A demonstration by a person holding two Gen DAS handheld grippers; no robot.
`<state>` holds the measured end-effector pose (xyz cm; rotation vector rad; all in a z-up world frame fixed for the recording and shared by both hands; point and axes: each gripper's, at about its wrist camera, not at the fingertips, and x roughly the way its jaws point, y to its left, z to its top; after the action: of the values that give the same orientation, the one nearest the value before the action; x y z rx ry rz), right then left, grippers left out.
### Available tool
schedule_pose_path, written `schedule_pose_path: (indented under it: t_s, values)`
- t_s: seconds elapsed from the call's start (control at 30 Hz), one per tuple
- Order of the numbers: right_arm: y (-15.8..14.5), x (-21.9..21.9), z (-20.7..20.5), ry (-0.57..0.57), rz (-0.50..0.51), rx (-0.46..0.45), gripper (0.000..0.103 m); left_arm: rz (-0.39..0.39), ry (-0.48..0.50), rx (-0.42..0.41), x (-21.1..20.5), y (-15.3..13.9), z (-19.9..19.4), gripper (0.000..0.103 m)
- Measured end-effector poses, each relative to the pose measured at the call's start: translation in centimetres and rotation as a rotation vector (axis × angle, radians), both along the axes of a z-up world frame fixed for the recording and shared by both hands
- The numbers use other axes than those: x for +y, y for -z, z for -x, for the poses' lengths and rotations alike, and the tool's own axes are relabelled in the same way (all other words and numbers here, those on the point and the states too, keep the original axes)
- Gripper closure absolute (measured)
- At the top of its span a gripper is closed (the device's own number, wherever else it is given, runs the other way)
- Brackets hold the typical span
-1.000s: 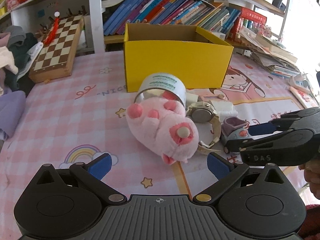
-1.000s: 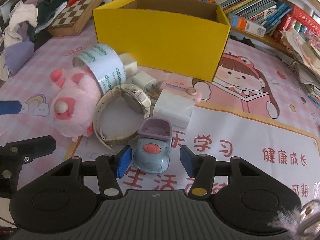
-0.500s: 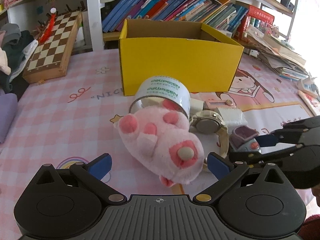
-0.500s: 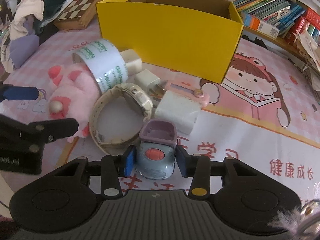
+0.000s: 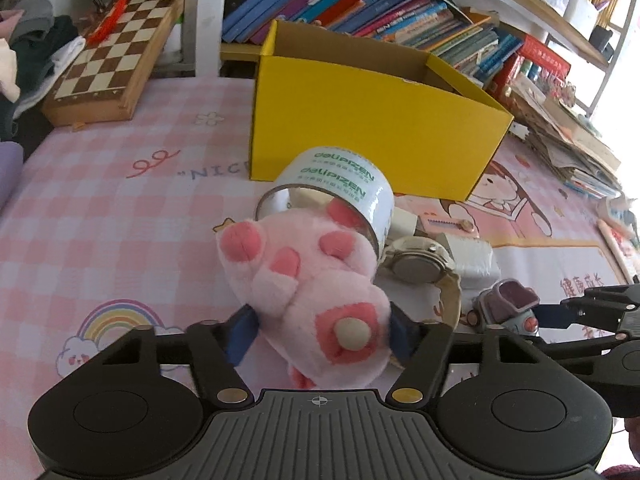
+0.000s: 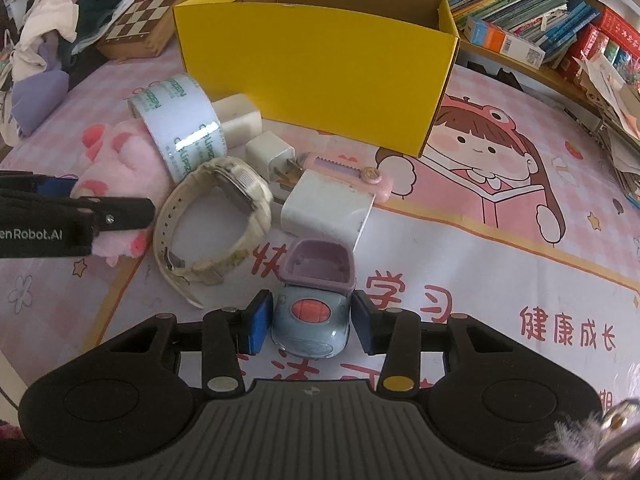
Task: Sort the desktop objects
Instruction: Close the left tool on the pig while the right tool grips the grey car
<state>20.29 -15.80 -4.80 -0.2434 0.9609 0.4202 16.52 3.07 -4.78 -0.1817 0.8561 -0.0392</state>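
Observation:
A pink plush toy [image 5: 308,276] lies on the pink mat in front of the yellow cardboard box [image 5: 360,128]. My left gripper [image 5: 320,334] is closing, and its blue pads press the plush's near end from both sides. In the right wrist view a small blue-and-purple toy car [image 6: 310,320] sits between the pads of my right gripper [image 6: 311,322], which touch its sides. The left gripper's fingers [image 6: 80,216] show at the left edge there, over the plush [image 6: 128,160].
A roll of clear tape [image 6: 180,120] leans on the plush. A cream wristwatch [image 6: 216,220], white chargers [image 6: 324,208] and a pink utility knife [image 6: 344,168] lie between plush and car. A chessboard [image 5: 116,80], clothes and bookshelves stand behind.
The left gripper moved forward to the plush and its wide-open jaws closed onto it. The right gripper's jaws narrowed onto the toy car and stayed in place.

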Motion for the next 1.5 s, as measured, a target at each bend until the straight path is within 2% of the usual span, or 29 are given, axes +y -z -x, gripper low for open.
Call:
schedule_pose_path:
  t_s: [0.07, 0.27, 0.53, 0.7, 1.17, 1.5]
  values:
    - [-0.1, 0.0, 0.2, 0.007, -0.002, -0.003, 0.063, -0.010, -0.007, -0.008, 0.1, -0.3, 0.4, 0.056]
    - [-0.4, -0.1, 0.9, 0.029, -0.018, -0.017, 0.063, -0.039, -0.026, -0.016, 0.8, -1.0, 1.8, 0.060]
    - [-1.1, 0.0, 2.4, 0.045, -0.034, -0.043, 0.064, -0.088, -0.055, -0.064, 1.6, -2.4, 4.0, 0.060]
    - [-1.3, 0.0, 3.5, 0.061, -0.042, -0.051, 0.064, -0.081, -0.071, -0.049, 2.2, -2.3, 5.0, 0.060]
    - [-3.0, -0.6, 5.8, 0.103, -0.080, -0.112, 0.064, -0.114, -0.040, -0.138, 2.1, -4.4, 7.6, 0.060]
    - [-3.6, 0.2, 6.8, 0.089, -0.076, -0.132, 0.064, -0.097, -0.032, -0.155, 2.5, -4.7, 8.6, 0.060]
